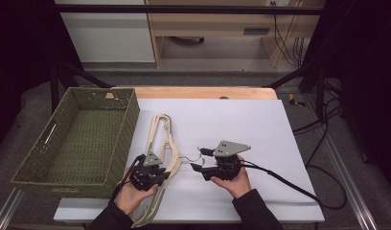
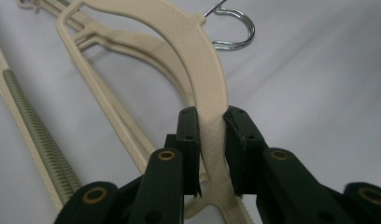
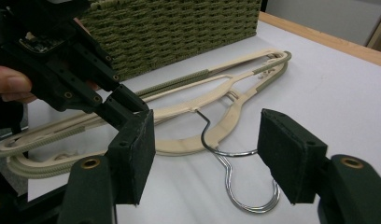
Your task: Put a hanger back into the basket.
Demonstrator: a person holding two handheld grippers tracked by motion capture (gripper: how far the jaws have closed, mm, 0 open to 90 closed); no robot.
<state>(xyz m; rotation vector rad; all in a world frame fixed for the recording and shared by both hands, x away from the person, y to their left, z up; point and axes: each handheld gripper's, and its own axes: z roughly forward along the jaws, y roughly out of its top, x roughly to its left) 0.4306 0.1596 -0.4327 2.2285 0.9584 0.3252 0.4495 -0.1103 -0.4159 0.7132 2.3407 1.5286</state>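
Note:
A small stack of cream plastic hangers [image 1: 160, 129] lies on the white sheet beside the basket, their metal hooks [image 1: 191, 157] pointing right. My left gripper [image 1: 161, 171] is shut on the shoulder of the top hanger [image 2: 202, 60]; both pads press its flat arm in the left gripper view, with a chrome hook [image 2: 235, 32] beyond. My right gripper [image 1: 198, 159] stands open at the hooks. In the right gripper view its gripper [image 3: 209, 156] has the wire hooks [image 3: 244, 186] lying between the wide-apart pads, untouched, with the hanger bodies [image 3: 188, 112] behind.
A green woven basket [image 1: 131, 124] stands at the left, close against the hangers, and rises behind them as the basket wall [image 3: 170, 28] in the right gripper view. The white sheet [image 1: 251, 124] extends right and back to a wooden table edge [image 1: 203, 92]. The left gripper's cable trails toward the front edge.

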